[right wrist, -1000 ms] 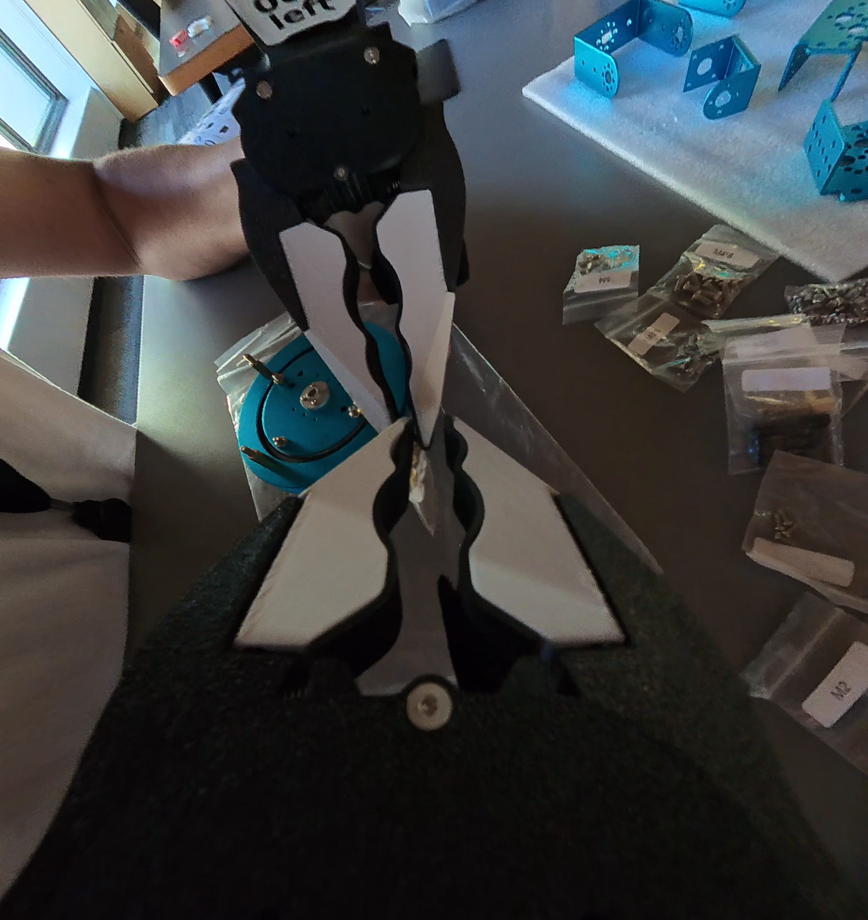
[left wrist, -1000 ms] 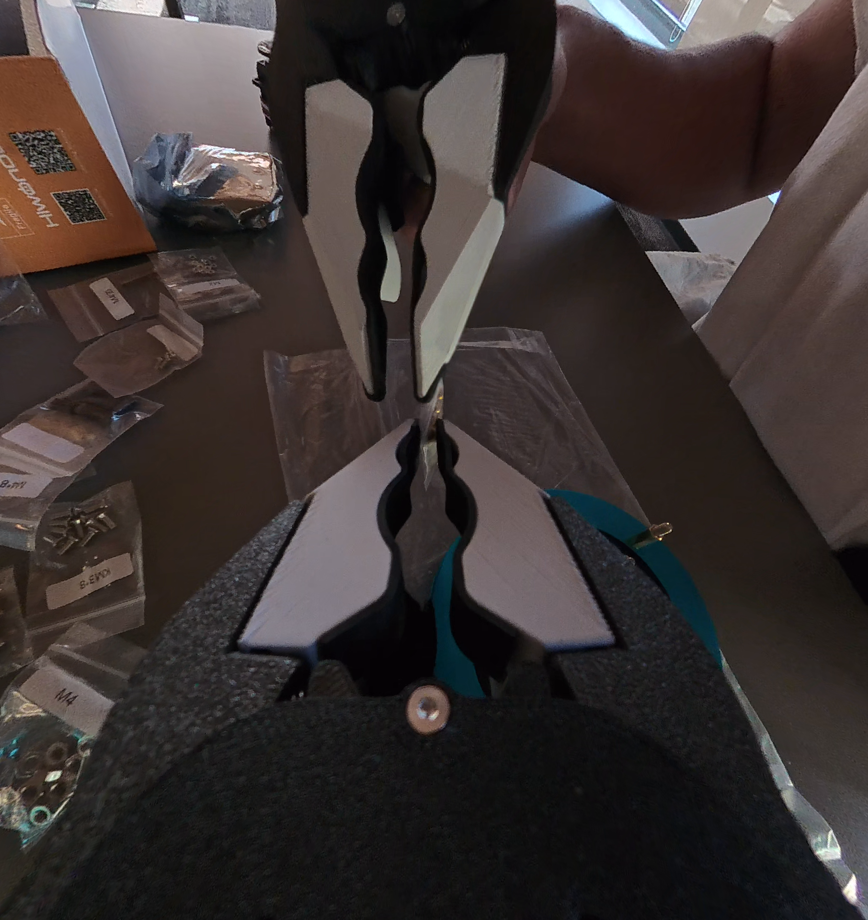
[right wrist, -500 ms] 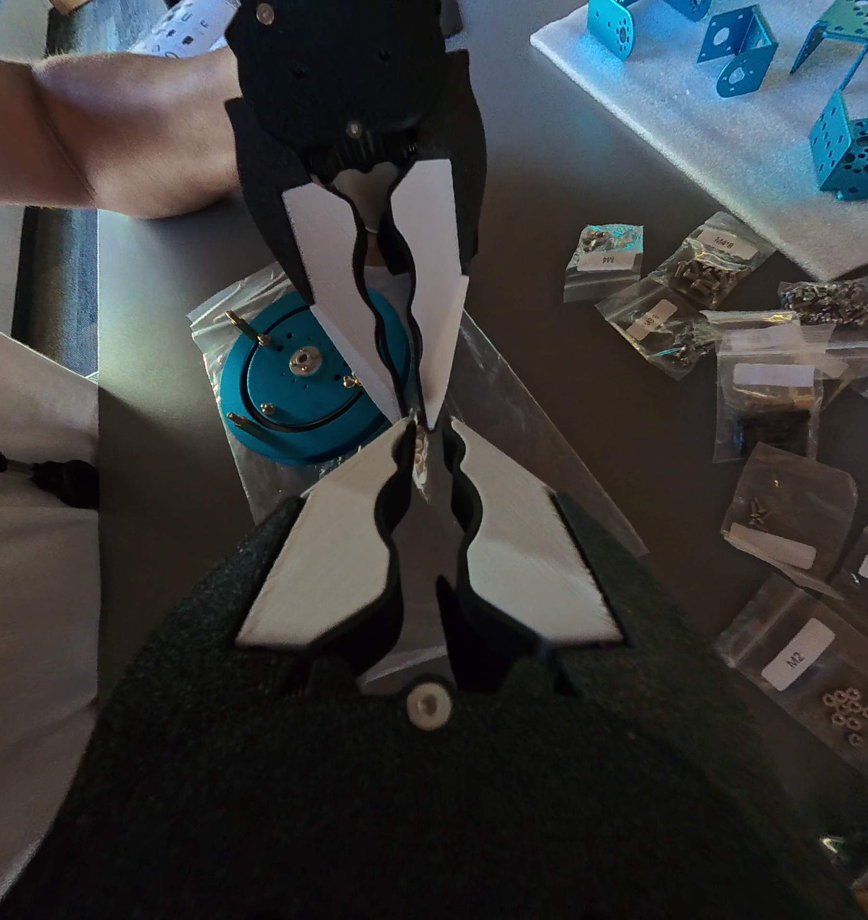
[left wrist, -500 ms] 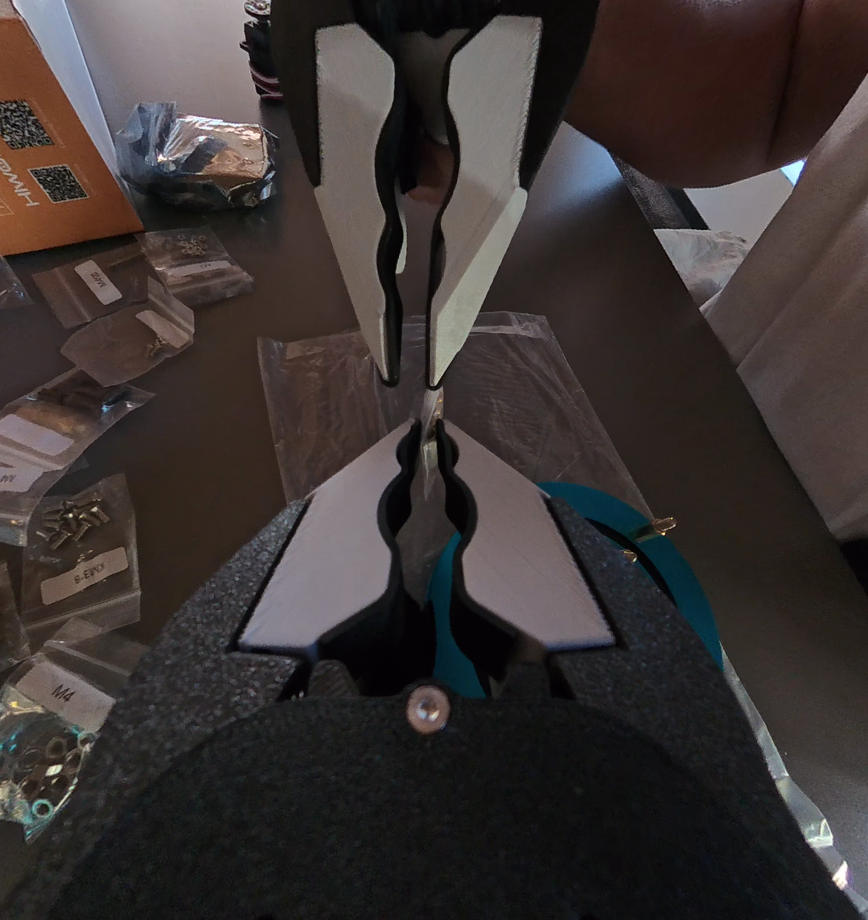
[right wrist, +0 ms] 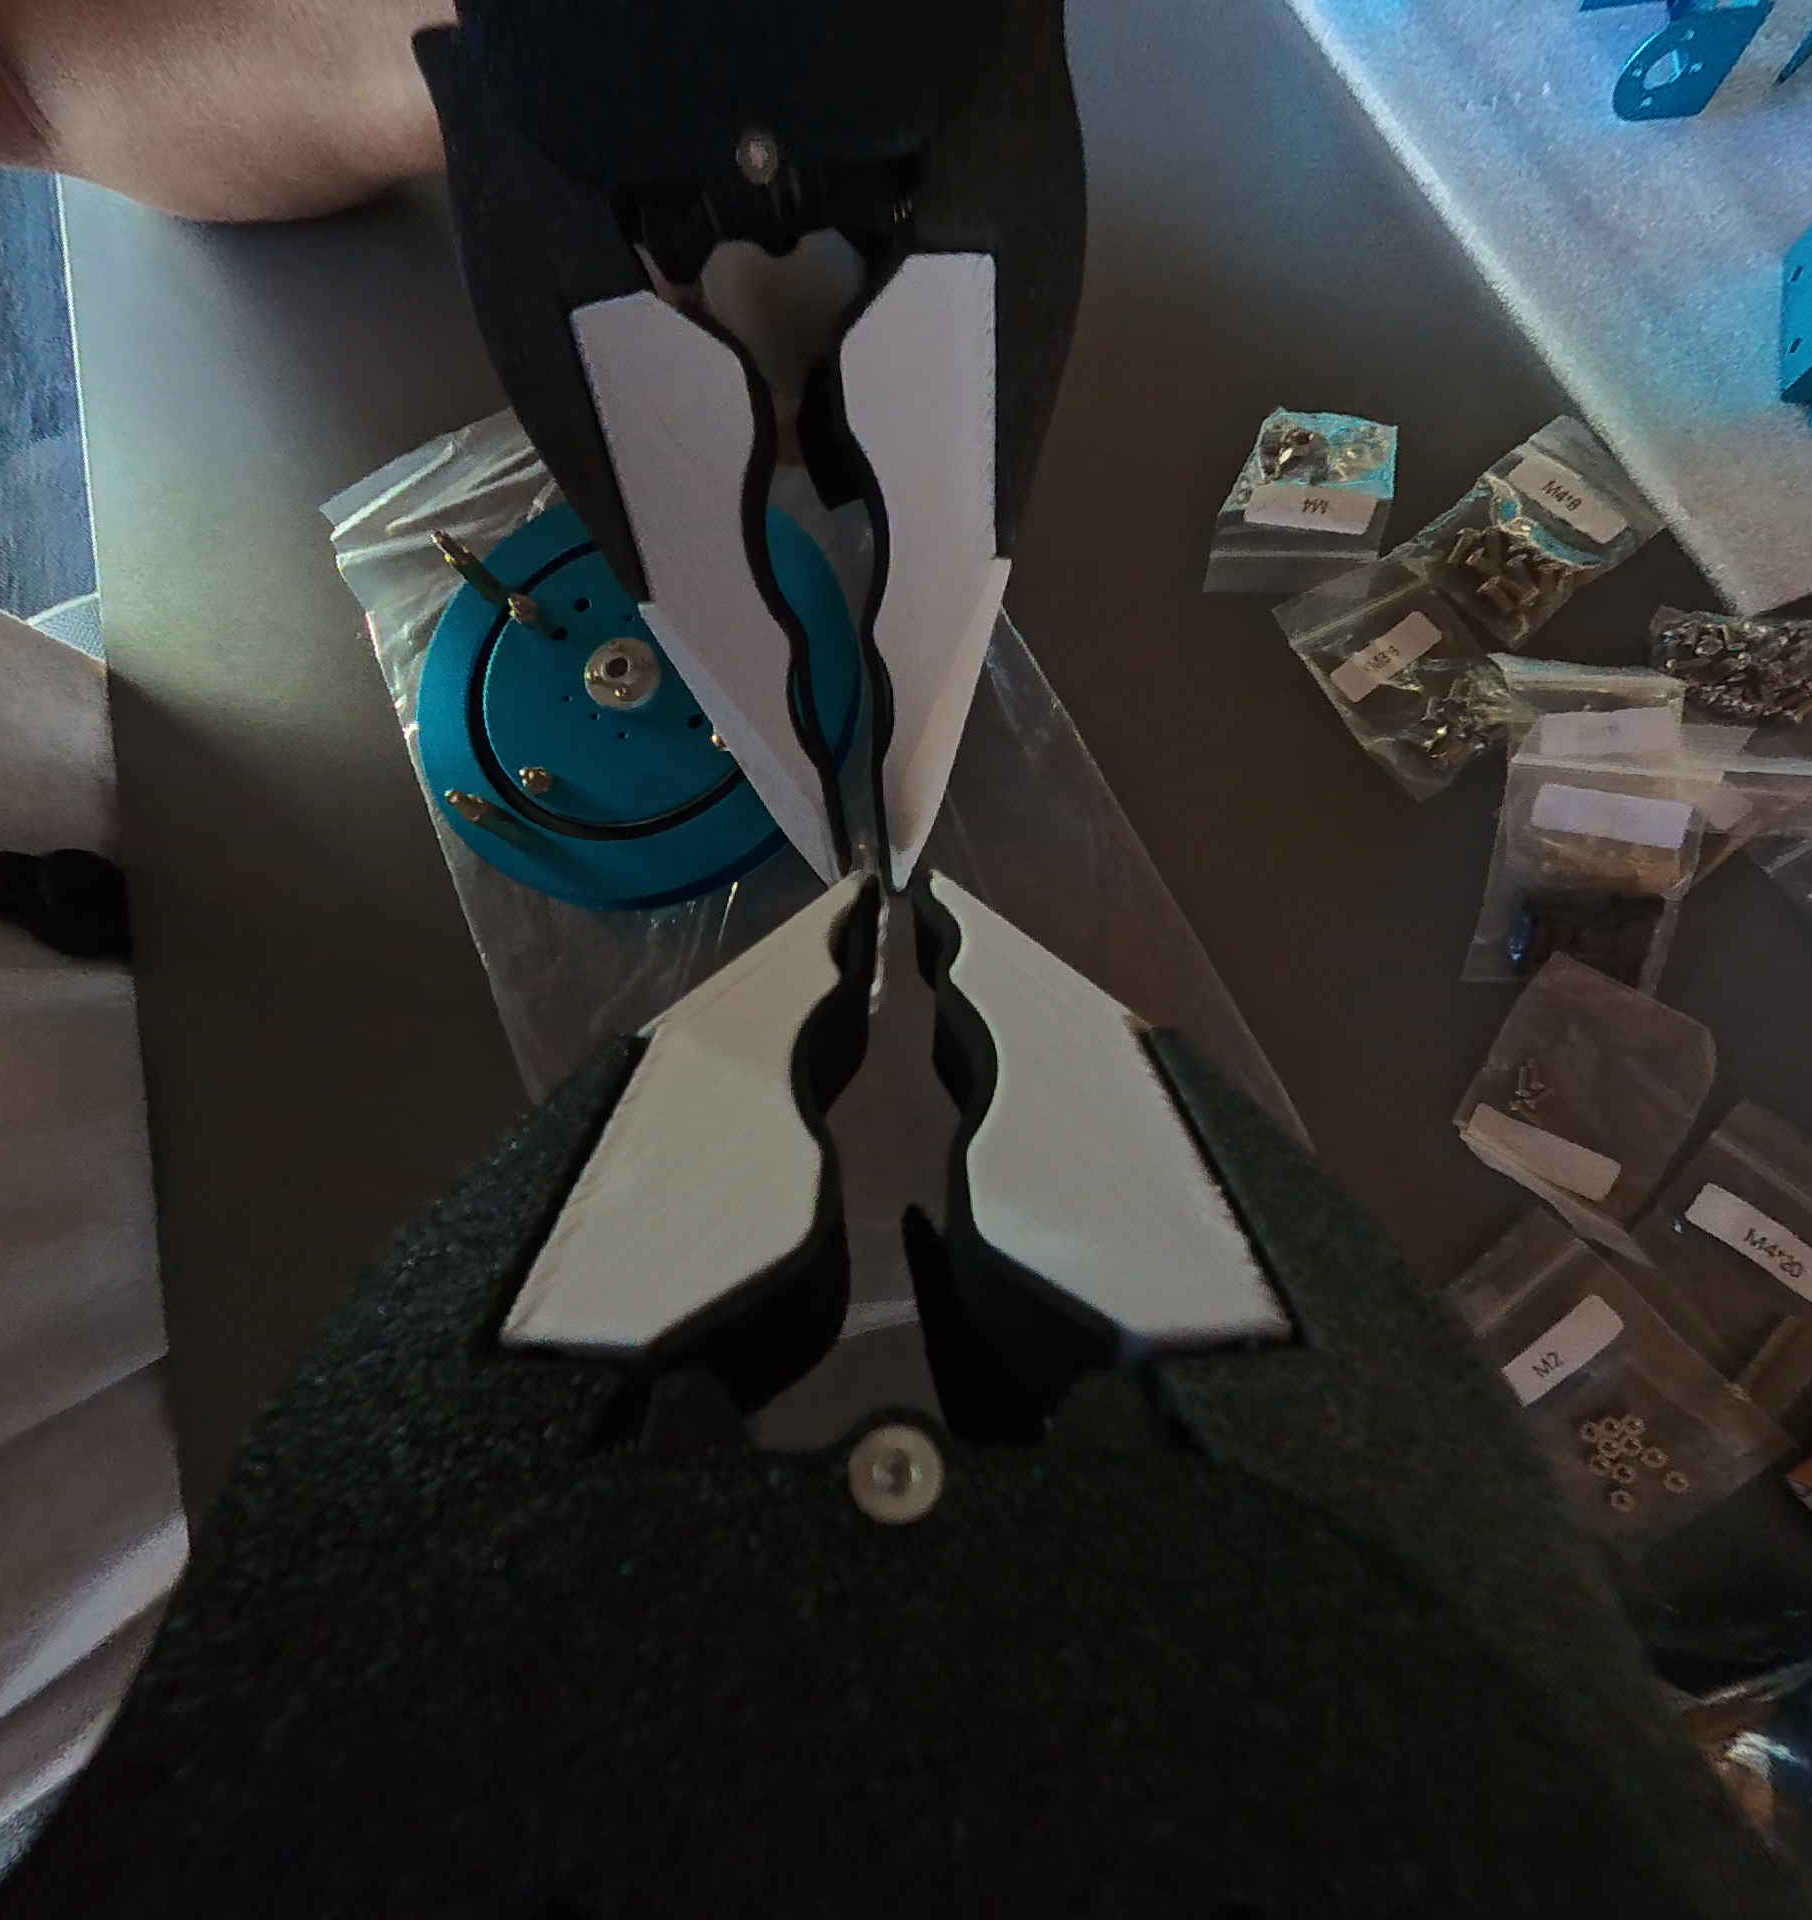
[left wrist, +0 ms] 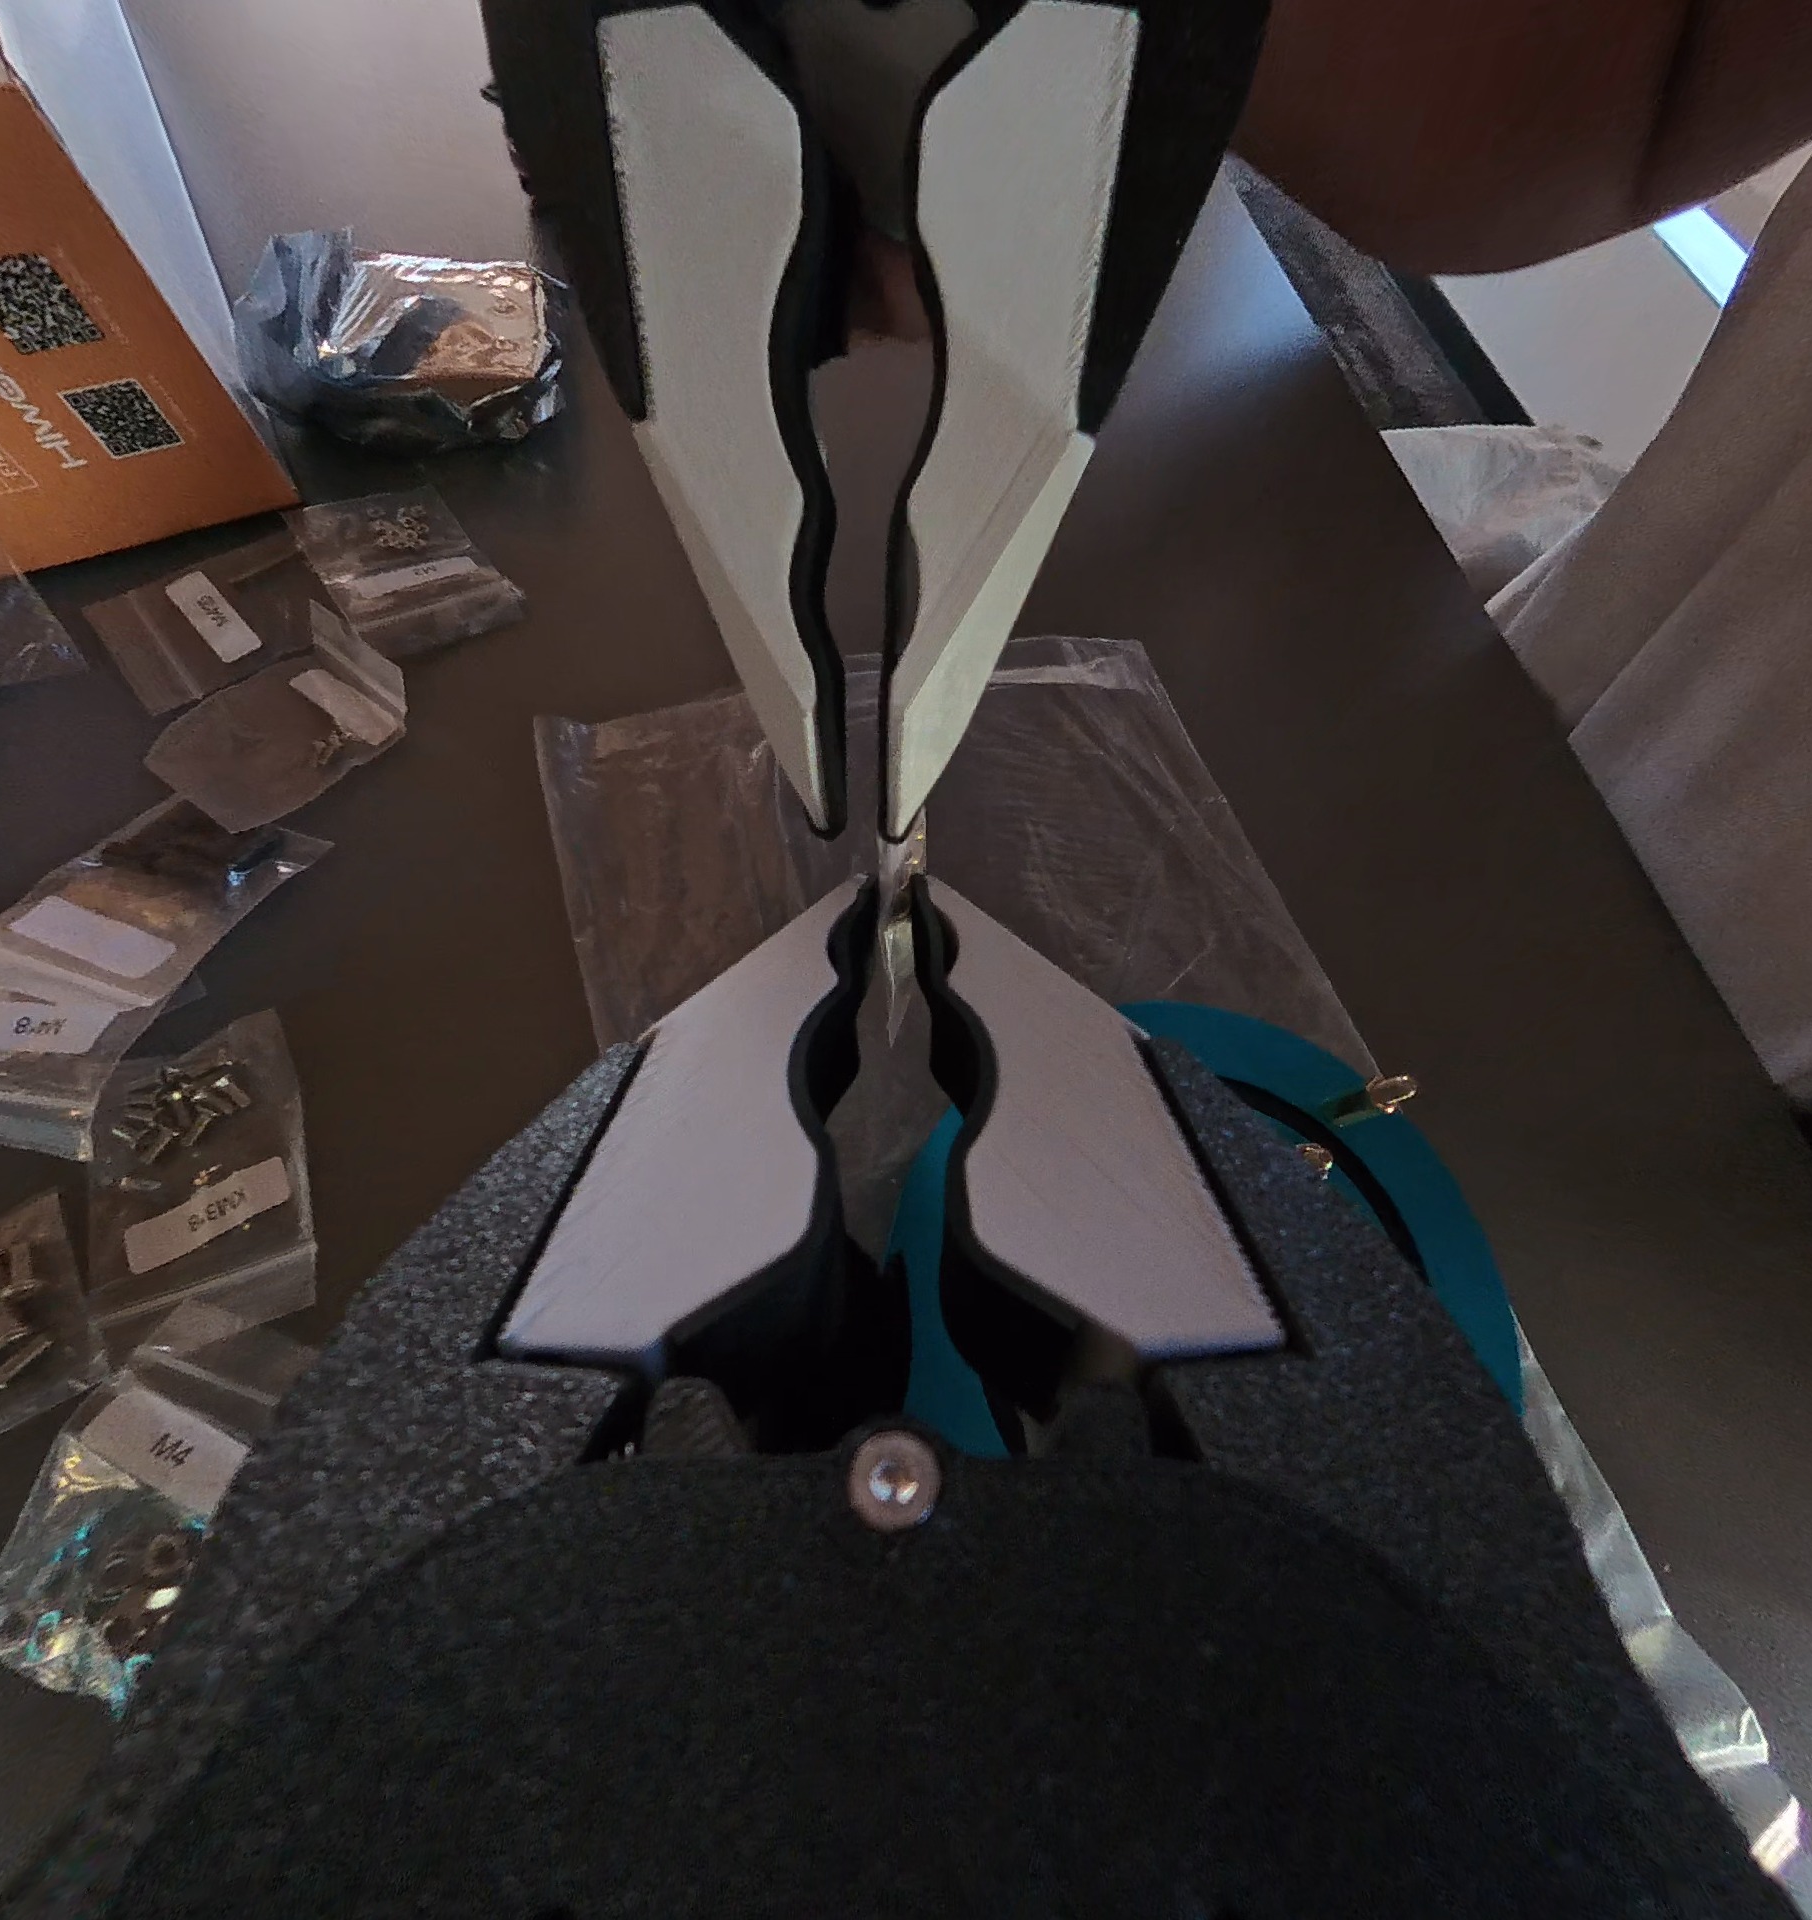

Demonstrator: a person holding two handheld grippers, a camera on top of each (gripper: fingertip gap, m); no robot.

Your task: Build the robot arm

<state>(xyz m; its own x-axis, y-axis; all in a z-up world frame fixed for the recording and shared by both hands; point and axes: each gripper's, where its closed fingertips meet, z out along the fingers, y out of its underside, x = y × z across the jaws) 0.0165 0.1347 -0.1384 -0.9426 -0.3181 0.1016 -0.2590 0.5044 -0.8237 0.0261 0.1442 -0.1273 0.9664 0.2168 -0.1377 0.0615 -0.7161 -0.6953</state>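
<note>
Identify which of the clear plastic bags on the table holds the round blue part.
The large clear bag lying under both grippers; the blue disc with brass standoffs sits at its end. The small labelled bags hold only screws and nuts.

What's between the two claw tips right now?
A thin clear plastic strip spans the gap between the left claw and the right claw; both wrist views show it.

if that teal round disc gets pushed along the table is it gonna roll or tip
Probably neither: the teal disc lies flat and looks wider than tall, so it should slide. It sits on a clear plastic bag, so the film may slip or bunch with it. Its upright brass posts could snag the fingers.
</note>
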